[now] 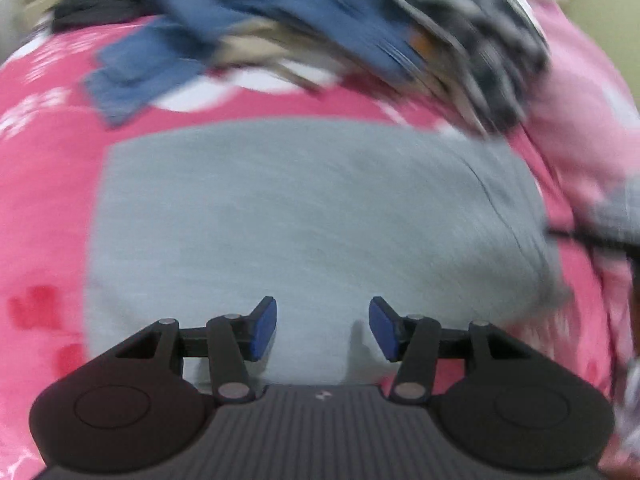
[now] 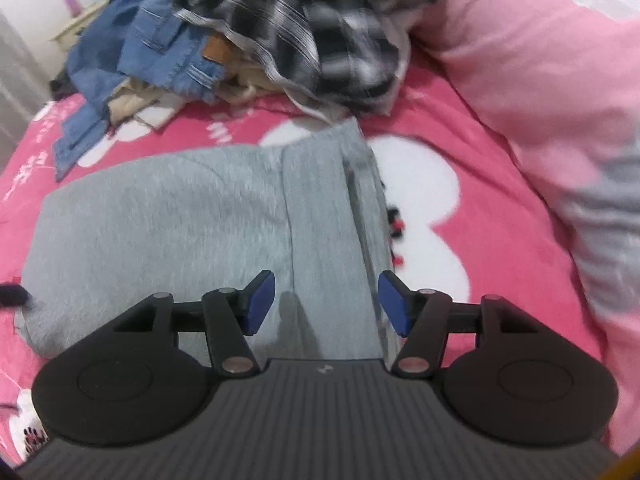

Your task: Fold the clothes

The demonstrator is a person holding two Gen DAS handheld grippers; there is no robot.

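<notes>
Grey sweatshirt (image 2: 192,216) looks folded into a neat block on the pink bed (image 2: 440,128). Both the left gripper (image 1: 322,328) and right gripper (image 2: 326,304) hang half-open over it, jaws holding nothing. Unfolded pile (image 2: 248,32) waits at 12 o'clock.

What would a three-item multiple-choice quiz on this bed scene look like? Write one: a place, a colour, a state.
1. Where does the pile of unfolded clothes lie?
A. Beyond the grey garment
B. Under the grey garment
C. On the floor

2. What colour is the bedsheet?
A. Green
B. Pink with white patches
C. Plain black

3. How does the right tool stand?
A. Shut on the jeans
B. Shut on the grey garment
C. Open, nothing between its pads

Answers: 1 A, the jeans and checked shirt are heaped past the far edge of the grey garment. 2 B, pink cloth surrounds the garment. 3 C, the blue pads stand apart above flat fabric.
</notes>
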